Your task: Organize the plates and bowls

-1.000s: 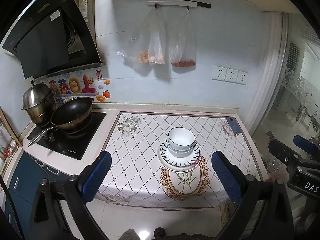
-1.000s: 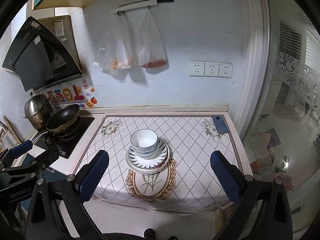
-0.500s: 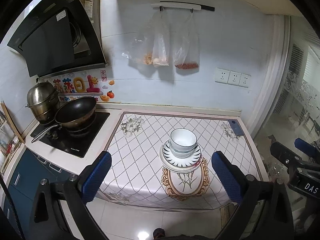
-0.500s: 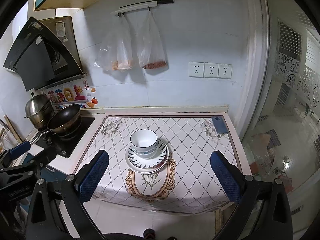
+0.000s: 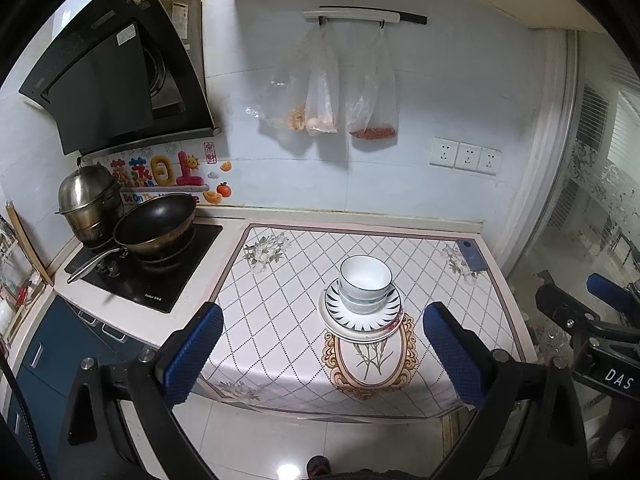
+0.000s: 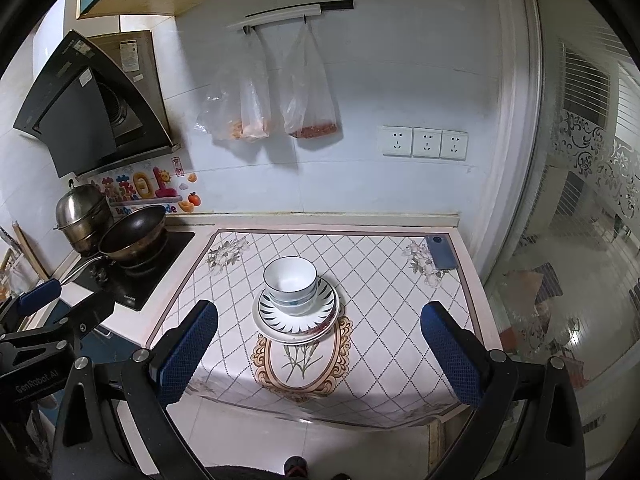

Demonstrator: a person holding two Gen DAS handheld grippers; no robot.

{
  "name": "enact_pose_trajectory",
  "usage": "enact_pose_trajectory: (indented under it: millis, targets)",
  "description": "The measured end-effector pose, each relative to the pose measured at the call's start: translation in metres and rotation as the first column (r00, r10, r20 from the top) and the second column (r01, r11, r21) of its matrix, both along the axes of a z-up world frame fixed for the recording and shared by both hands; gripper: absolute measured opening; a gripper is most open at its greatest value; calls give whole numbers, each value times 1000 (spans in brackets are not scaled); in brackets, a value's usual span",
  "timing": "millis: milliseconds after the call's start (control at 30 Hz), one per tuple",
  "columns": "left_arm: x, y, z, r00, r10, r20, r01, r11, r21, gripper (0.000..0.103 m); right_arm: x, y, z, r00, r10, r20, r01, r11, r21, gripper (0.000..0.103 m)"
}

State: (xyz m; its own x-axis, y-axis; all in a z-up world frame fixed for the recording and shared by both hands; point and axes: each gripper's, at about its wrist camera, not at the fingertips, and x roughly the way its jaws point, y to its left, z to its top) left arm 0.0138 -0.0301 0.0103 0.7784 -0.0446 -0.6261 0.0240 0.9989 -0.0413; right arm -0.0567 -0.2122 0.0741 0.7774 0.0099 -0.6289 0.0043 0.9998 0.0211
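A white bowl [image 5: 365, 276] [image 6: 290, 276] with a dark rim is nested in other bowls on a stack of plates [image 5: 362, 316] [image 6: 296, 316], the top one with a black ray pattern. The stack stands mid-counter on a patterned cloth [image 5: 280, 308] [image 6: 384, 304]. My left gripper [image 5: 322, 354] hangs open in front of and below the counter edge, nothing between its blue pads. My right gripper [image 6: 320, 354] is likewise open and held back from the stack. Each gripper shows at the edge of the other's view.
A black wok [image 5: 156, 224] and a steel pot [image 5: 90, 200] sit on the hob at left under a range hood [image 5: 116, 80]. A blue phone [image 5: 471, 255] lies at the cloth's far right corner. Plastic bags [image 5: 324, 92] hang on the wall. Glass door at right.
Both grippers have drawn slightly back and up, so the stack looks a little smaller and farther; the left view has shifted right. Bowls and plates have not moved.
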Motion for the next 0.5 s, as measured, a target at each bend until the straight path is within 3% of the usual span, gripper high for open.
enact_pose_trajectory:
  millis: [500]
  targets:
    - [-10,-7,4,1000,-5,19,5,1000,8,103,-8,-2,4,1000,-5,14,5,1000,1,103]
